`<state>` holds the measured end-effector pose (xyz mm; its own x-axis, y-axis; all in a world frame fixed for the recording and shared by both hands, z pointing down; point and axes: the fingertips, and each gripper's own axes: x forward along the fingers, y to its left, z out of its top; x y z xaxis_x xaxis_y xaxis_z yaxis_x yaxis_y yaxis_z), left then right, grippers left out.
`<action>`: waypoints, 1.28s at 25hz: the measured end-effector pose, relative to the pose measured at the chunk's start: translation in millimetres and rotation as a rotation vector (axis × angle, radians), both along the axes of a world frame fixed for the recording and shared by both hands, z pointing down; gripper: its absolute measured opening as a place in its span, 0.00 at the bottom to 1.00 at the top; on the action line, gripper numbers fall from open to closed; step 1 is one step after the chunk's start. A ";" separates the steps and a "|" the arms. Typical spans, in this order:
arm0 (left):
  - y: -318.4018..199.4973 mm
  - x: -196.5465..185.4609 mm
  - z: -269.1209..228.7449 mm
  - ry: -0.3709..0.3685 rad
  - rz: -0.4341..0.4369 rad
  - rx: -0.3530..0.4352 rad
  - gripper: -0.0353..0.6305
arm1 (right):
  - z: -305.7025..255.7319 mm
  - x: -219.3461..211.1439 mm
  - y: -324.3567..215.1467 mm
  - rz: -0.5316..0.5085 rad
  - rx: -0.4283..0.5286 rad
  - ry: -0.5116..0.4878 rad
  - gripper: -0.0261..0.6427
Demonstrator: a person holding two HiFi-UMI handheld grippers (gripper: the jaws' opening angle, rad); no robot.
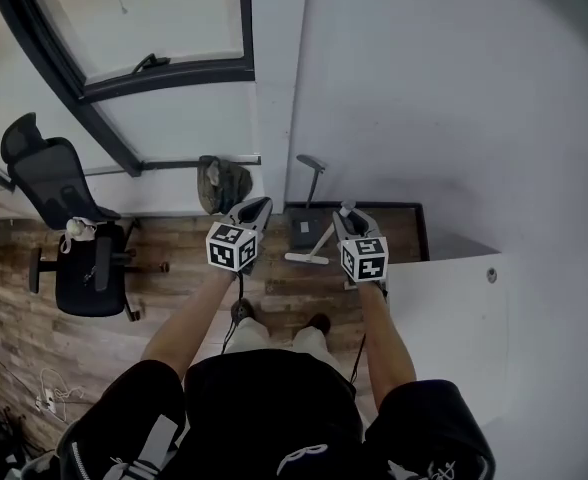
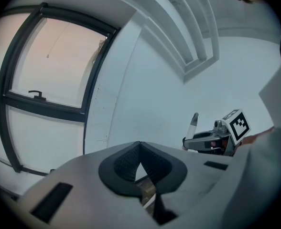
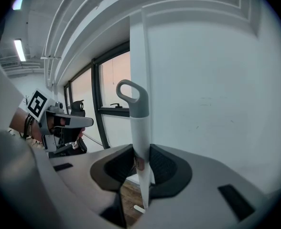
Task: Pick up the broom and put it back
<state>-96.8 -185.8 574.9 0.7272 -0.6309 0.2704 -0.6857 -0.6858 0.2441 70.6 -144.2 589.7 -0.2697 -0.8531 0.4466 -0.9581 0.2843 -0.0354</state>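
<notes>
A white wall (image 1: pixel 424 98) filled the right side of the room, meeting a dark-framed window (image 1: pixel 154 18) on the left above a wooden floor (image 1: pixel 174 248). A white flat panel (image 1: pixel 454 308) lay against the wall at the person's right. A black office chair (image 1: pixel 74 238) stood on the floor well to the left, under the window. The person stood in the middle, both forearms stretched forward, with a gripper in each hand. A crumpled olive bag (image 1: pixel 222 183) sat on the floor at the foot of the window corner. Just to its right, a dark dustpan (image 1: pixel 302 230) stood by the wall with its long handle rising to a grey grip. The broom (image 3: pixel 139 128) was in the right gripper (image 3: pixel 140 159), whose jaws were clamped on the white handle a little below its grey loop end. In the right gripper view the handle rose upright between the pads. From the head view the handle ran down from that gripper to a pale broom head low by the floor, just in front of the dustpan. Whether the head touched the boards could not be made out. The left gripper (image 2: pixel 139 149) hovered beside the right one, pointing toward the window corner. Its jaw tips were pressed together with nothing between them.
</notes>
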 end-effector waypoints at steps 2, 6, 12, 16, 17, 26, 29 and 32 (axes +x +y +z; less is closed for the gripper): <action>-2.2 -12.4 0.4 0.002 0.009 -0.001 0.08 | 2.6 -13.3 -0.7 0.007 -0.005 0.004 0.21; -6.3 -37.4 0.6 0.009 0.020 0.001 0.08 | 5.5 -37.0 -3.5 0.022 -0.006 0.013 0.21; -14.8 -70.2 5.9 0.010 0.039 -0.003 0.08 | 7.9 -63.5 -14.4 0.047 -0.004 0.018 0.21; -21.0 -85.5 11.9 0.008 0.049 -0.005 0.08 | 17.2 -79.4 -21.4 0.044 -0.018 0.028 0.21; -22.8 -89.1 14.0 0.004 0.049 -0.005 0.08 | 20.3 -83.5 -23.5 0.041 -0.021 0.031 0.21; -31.4 -118.1 36.7 -0.011 0.055 -0.044 0.08 | 60.4 -112.9 -39.6 -0.002 -0.088 0.069 0.21; -35.5 -124.2 43.5 -0.017 0.053 -0.055 0.08 | 78.8 -118.2 -45.3 -0.012 -0.123 0.077 0.21; -39.7 -128.5 51.8 -0.026 0.050 -0.072 0.08 | 97.8 -123.0 -51.2 -0.023 -0.158 0.081 0.21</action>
<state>-225.3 -225.5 626.7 0.7496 -0.5721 0.3329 -0.6577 -0.7005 0.2772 -52.4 -195.5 687.6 -0.2460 -0.7646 0.5957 -0.9529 0.3033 -0.0042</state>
